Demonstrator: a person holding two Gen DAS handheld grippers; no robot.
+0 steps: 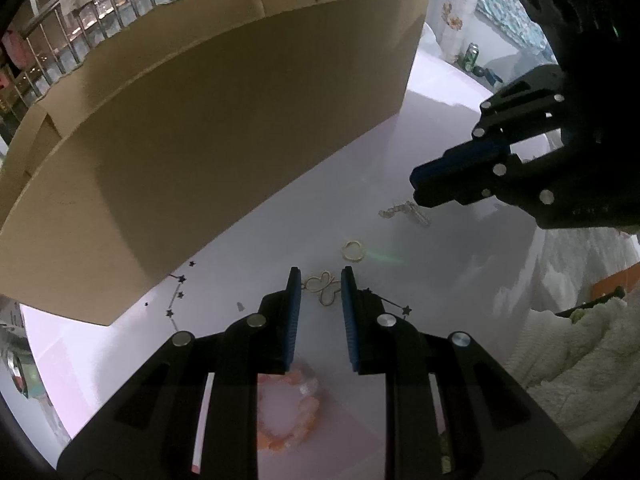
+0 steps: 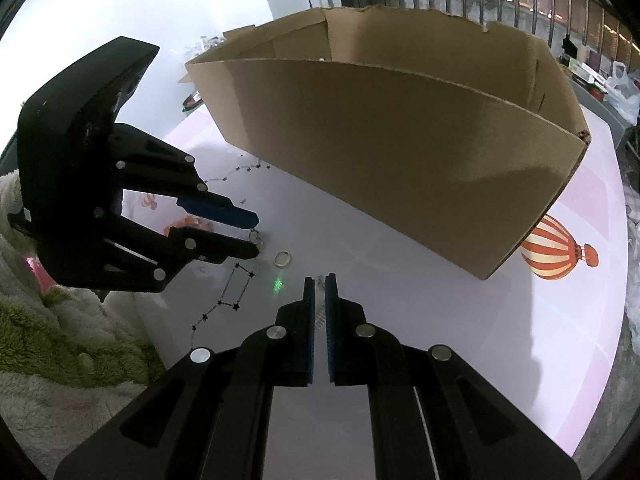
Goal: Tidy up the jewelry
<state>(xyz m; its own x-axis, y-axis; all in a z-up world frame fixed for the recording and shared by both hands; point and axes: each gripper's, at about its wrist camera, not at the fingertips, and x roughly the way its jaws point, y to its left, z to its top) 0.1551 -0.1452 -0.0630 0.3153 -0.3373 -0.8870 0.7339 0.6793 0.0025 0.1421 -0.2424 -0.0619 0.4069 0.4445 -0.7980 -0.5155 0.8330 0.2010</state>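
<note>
A thin gold butterfly earring (image 1: 321, 289) lies flat on the white counter (image 1: 400, 320), between the left tool's (image 1: 320, 280) narrowly parted pads. Light, wiry, easily bent; pinch its wings. The right tool (image 2: 319, 280) is shut, perhaps on a small chain (image 1: 406, 213).

Setting: a home, lived-in room; bench (image 2: 440, 320) under a pale pink cover printed with a striped hot-air balloon (image 2: 554, 252) and star patterns; floral curtain (image 1: 456, 16); drink can (image 1: 472, 56); barred window (image 1: 80, 32) showing lights beyond; open cardboard box (image 2: 400, 152); fleece sleeve (image 2: 52, 320).
</note>
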